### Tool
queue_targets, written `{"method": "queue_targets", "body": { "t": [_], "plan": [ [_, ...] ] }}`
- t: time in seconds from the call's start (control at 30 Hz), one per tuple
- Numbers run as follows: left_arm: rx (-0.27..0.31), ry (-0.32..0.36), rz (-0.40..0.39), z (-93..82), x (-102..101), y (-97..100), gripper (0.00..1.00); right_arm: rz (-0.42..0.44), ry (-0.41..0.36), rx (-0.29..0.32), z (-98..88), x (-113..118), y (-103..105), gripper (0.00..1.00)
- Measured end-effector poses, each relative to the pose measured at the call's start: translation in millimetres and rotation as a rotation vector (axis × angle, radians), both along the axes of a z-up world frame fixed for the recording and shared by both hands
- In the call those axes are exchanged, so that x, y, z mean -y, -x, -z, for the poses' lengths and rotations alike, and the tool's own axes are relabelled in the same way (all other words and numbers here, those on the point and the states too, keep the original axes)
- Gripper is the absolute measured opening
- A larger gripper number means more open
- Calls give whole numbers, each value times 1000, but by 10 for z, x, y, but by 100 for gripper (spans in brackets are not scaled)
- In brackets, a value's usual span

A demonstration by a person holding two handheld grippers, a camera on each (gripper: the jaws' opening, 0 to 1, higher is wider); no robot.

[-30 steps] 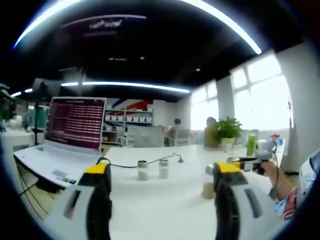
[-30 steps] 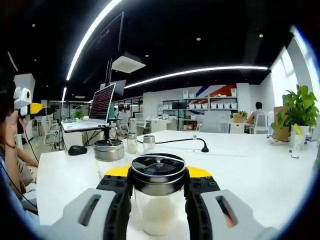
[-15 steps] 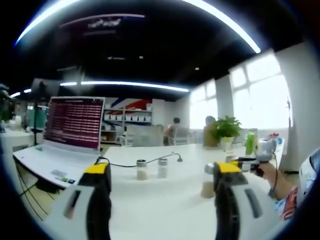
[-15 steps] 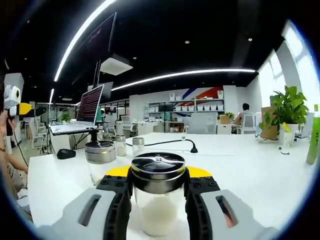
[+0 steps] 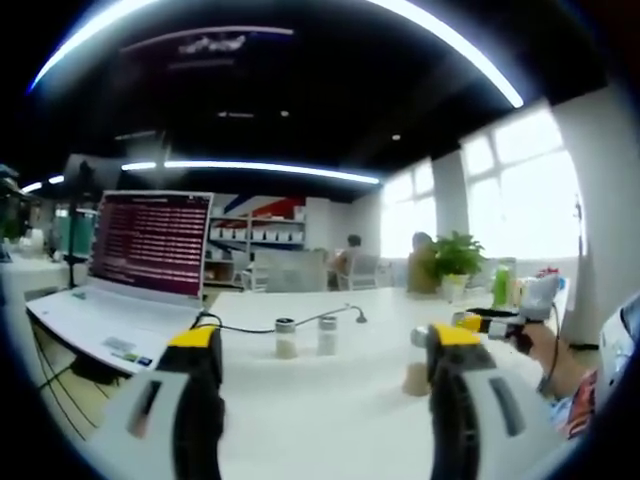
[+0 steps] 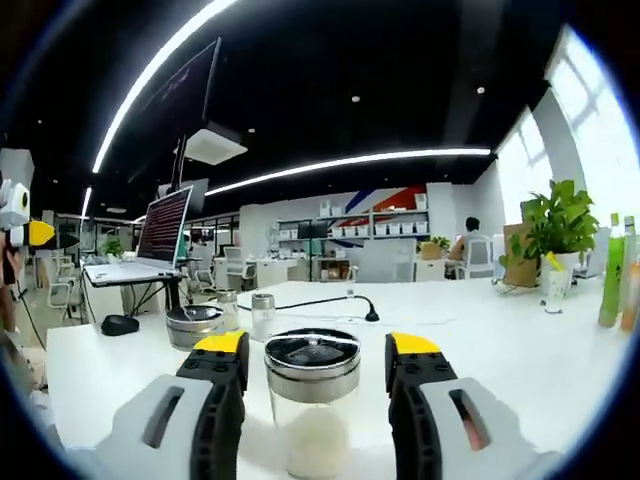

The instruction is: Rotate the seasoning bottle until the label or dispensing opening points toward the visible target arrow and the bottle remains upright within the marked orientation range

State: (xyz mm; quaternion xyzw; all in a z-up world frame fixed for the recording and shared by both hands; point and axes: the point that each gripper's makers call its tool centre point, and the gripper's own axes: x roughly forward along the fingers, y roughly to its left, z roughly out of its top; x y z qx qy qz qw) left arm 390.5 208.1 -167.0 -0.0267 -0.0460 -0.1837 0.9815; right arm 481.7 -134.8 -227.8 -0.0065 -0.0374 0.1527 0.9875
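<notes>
White table (image 6: 520, 350) under a dark ceiling with long light strips, bright windows along one side, shelves and seated people far behind.

Right gripper view: right gripper (image 6: 315, 372) spread wide, jaws standing off both sides of the bottle (image 6: 312, 400), not touching it. Bottle upright on the table between the jaws, steel lid, white seasoning in the lower part; label or opening direction impossible to tell. Second jar (image 6: 194, 326) just behind and to the left, partly hidden by the left jaw. Two small shakers (image 6: 262, 315) farther back. Black cable (image 6: 330, 300) running across the table behind them. Mouse (image 6: 119, 324) near the table's left edge, laptop (image 6: 150, 240) on a raised stand beyond it. Plant (image 6: 555, 225) and green bottle (image 6: 611, 285) at far right. Left gripper at the left edge, yellow tip showing.

Left gripper view: left gripper (image 5: 320, 345) open, nothing between the jaws. Same two shakers (image 5: 305, 338) well ahead on the table, with the cable (image 5: 250, 328) trailing behind them. Laptop (image 5: 140, 260) open at left, screen full of text lines. Right gripper (image 5: 495, 325) at right, held in a hand (image 5: 550, 350). Plant (image 5: 455, 262) and green bottle (image 5: 501, 287) by the window.
</notes>
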Motion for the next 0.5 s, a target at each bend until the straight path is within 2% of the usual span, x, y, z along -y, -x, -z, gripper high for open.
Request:
{"method": "queue_targets", "body": {
  "t": [0.1,0.2,0.37,0.43,0.47,0.5],
  "plan": [
    [-2,-1,4,5,4,5,89,-26,-55,-6,-69,33,74,58],
    [-4,0,5,10,7,11,89,-68,-38,-28,-107,7,103,60],
    [-1,-3,-4,4,-12,20,89,-157,-19,-27,-271,-62,222,63],
    [1,0,-4,2,-19,17,89,-166,-21,-22,-317,-92,228,63],
    [-1,1,-4,10,-22,5,89,-211,64,-9,-328,-170,226,65],
    [-6,1,-3,22,-22,-4,89,-206,104,-26,-309,-165,212,68]
  ]
}}
